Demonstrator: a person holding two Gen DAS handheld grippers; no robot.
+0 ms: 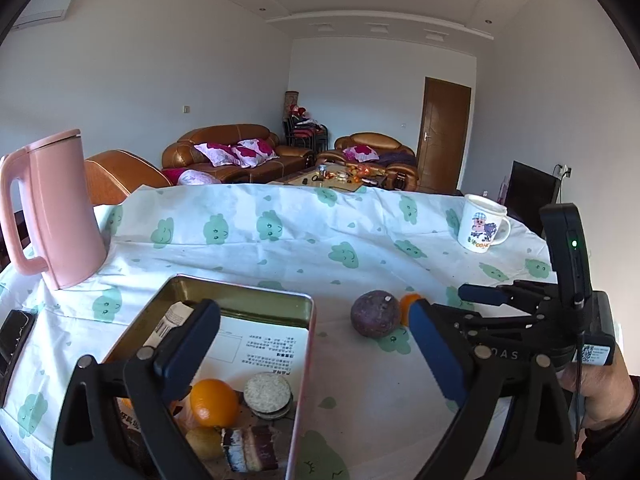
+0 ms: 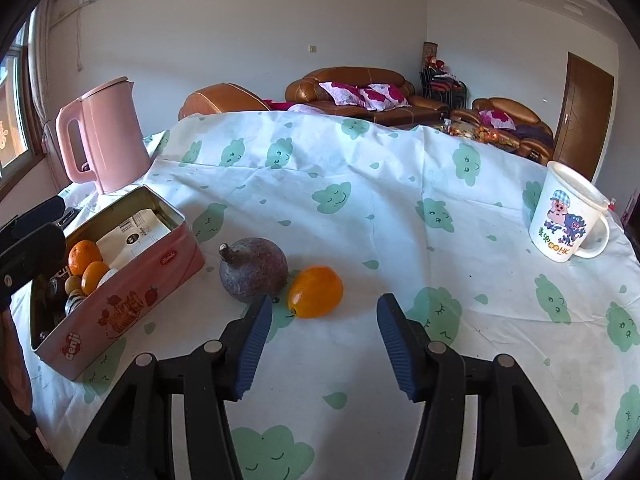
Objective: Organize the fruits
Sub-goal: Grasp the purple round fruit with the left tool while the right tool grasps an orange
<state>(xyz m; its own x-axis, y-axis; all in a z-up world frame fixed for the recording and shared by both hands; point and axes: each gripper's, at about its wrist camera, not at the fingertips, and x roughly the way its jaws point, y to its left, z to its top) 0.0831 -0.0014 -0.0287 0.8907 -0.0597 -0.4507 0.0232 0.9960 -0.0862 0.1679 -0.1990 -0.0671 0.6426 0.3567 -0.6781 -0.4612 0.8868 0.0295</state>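
Observation:
A pink tin box stands open on the tablecloth and holds oranges, a small brownish fruit and snacks; it also shows in the left wrist view. A dark purple round fruit and an orange lie touching each other right of the box. They also show in the left wrist view: the purple fruit, the orange. My right gripper is open and empty, just in front of the orange. My left gripper is open and empty over the box's right edge.
A pink kettle stands behind the box at the table's left. A white cartoon mug stands at the far right. A dark phone-like object lies at the left edge. Sofas stand beyond the table.

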